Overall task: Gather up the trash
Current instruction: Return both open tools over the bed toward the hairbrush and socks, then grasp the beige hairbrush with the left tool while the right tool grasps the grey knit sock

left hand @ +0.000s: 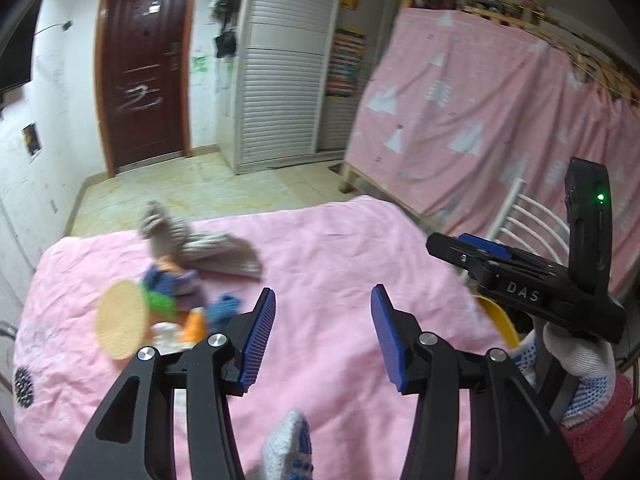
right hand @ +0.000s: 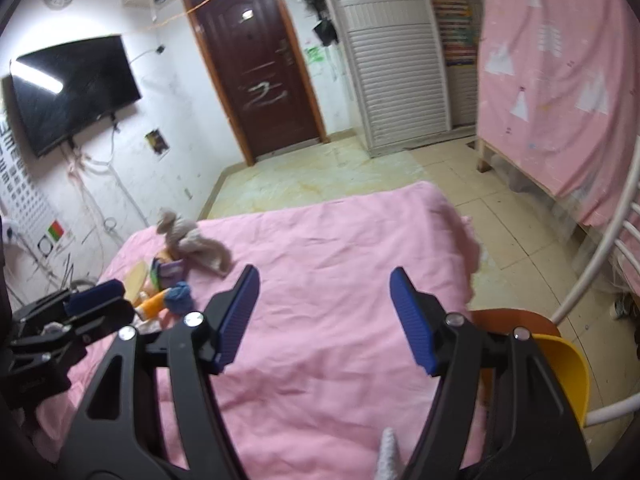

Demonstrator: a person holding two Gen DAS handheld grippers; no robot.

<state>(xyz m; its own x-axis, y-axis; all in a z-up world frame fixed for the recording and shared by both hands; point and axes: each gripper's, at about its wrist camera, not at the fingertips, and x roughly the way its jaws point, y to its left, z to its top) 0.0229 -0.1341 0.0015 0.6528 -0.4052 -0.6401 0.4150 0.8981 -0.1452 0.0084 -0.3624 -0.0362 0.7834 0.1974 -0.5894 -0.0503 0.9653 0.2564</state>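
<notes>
A heap of small items (left hand: 172, 300) lies on the pink bed cover (left hand: 328, 248), left of centre: a round tan disc (left hand: 120, 320), blue, green, orange and purple pieces, and a grey cloth (left hand: 208, 244) behind them. My left gripper (left hand: 323, 292) hovers open over bare cover to the right of the heap, with nothing between its blue pads. In the right wrist view the heap (right hand: 168, 284) is at the far left and my right gripper (right hand: 324, 272) is open and empty above the cover (right hand: 340, 232). The left gripper (right hand: 100, 300) sits close to the heap.
A yellow plastic shell (right hand: 568, 376) and a brown one (right hand: 508, 316) sit beside the bed's right edge, by a white metal frame (right hand: 600, 248). Beyond the bed are tiled floor (right hand: 320, 176), a dark door (right hand: 260, 64), a wall television (right hand: 72, 88) and a pink curtain (left hand: 480, 112).
</notes>
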